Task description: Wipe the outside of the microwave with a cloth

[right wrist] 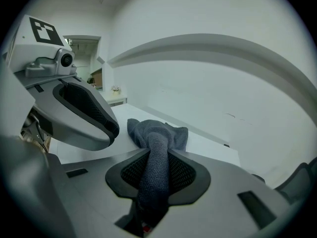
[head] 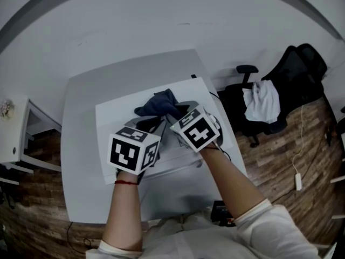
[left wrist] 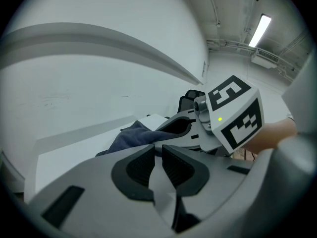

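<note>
The white microwave [head: 116, 117] stands on a grey table, and I look down on its flat top. A dark blue cloth [head: 157, 104] lies bunched on that top near its back edge. My right gripper [head: 175, 112] is shut on the cloth [right wrist: 158, 133], a rolled strip of it pinched between the pads [right wrist: 185, 172]. My left gripper [head: 152, 125] hovers just to the left, beside the cloth [left wrist: 130, 137]. Its jaws [left wrist: 158, 155] are almost together, with a thin slit and nothing between them. Each gripper shows in the other's view.
The grey table [head: 81, 155] reaches past the microwave on the left and front. A white wall rises right behind it. A black office chair [head: 280, 85] with a white garment [head: 261, 104] stands to the right on the wood floor. A white cabinet [head: 13, 139] is at far left.
</note>
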### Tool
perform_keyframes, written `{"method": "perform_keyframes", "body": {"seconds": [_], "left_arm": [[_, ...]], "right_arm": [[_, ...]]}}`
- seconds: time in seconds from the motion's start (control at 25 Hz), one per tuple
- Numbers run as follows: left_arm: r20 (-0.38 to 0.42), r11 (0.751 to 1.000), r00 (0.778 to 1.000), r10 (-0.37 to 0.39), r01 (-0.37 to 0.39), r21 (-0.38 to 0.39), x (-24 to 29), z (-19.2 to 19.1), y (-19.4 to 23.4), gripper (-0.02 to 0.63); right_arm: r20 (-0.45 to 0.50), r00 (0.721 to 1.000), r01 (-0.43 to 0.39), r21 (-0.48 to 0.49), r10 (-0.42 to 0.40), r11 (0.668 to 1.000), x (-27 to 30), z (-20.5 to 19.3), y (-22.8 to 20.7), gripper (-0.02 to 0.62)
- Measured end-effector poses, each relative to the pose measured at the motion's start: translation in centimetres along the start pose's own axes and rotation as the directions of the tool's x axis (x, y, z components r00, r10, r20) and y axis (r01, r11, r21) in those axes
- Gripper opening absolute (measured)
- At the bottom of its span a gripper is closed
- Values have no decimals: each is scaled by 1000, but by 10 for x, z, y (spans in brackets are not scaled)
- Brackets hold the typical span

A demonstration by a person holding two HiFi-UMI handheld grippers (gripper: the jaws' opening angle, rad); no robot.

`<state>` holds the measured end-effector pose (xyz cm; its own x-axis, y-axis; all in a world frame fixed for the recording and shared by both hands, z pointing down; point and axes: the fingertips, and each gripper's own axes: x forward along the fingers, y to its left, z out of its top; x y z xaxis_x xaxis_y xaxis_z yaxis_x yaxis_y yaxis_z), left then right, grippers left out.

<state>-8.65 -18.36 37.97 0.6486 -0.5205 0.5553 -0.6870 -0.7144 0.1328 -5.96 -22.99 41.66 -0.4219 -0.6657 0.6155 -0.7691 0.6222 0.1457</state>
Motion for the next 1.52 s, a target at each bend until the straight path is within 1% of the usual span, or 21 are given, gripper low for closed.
{"method": "perform_keyframes", "body": {"seconds": [0.52,0.76,0.96,1.2,1.36,1.52], "left_arm": [[6,999,999,-38,38,14,44,25,-38,48],[9,998,999,-51,51,24,64,39,-51,48],[0,998,998,-60,60,36,78,43,-66,48],[-7,1000,1000,-6,6,14,84,46,-70,48],[-15,999,999,42,-42,-6,76,42,-61,48],[-10,998,998,63,-63,-11,60,33,-45,48]], "right_arm": [[-12,998,68,46,-67,997,-29,-34,-69,109],[-5,993,116,61,-116,991,-39,-46,-102,109],[-4,993,120,81,-120,989,-45,-54,-115,109],[-6,996,94,51,-94,994,-41,-55,-121,109],[-11,996,87,-3,-87,996,-34,-48,-122,109],[-24,995,94,-31,-95,995,-22,-39,-115,109]]}}
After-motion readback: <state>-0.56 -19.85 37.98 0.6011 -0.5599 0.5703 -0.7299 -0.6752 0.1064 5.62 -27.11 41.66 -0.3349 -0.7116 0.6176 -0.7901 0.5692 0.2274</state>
